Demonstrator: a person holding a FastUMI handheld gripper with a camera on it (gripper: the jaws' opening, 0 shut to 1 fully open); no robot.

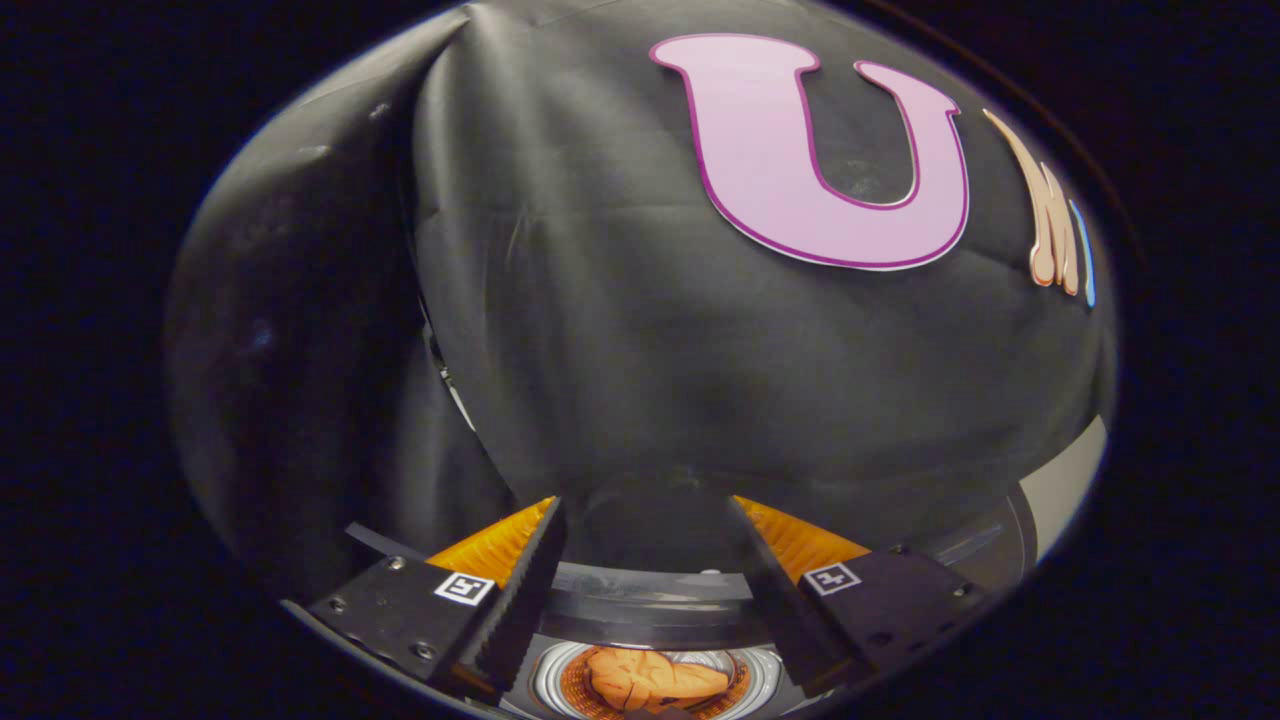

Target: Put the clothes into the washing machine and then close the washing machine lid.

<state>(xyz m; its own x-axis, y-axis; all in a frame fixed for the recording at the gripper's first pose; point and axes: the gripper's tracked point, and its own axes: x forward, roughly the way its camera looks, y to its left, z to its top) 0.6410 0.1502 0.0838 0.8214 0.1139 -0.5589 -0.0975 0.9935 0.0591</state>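
Note:
My gripper (645, 515) is open, its two fingers spread wide with nothing between them. It is raised and points at the black cloth wall. Below and between the fingers I look down into the washing machine's round drum (552, 682), whose metal rim shows. An orange garment (655, 678) lies crumpled inside the drum. The grey curved top edge of the machine (650, 590) runs across behind the drum opening, between the fingers. The lid is not seen clearly.
The black cloth wall (620, 330) hangs close ahead, with a fold on the left. A pale surface (1070, 480) shows beyond the right finger.

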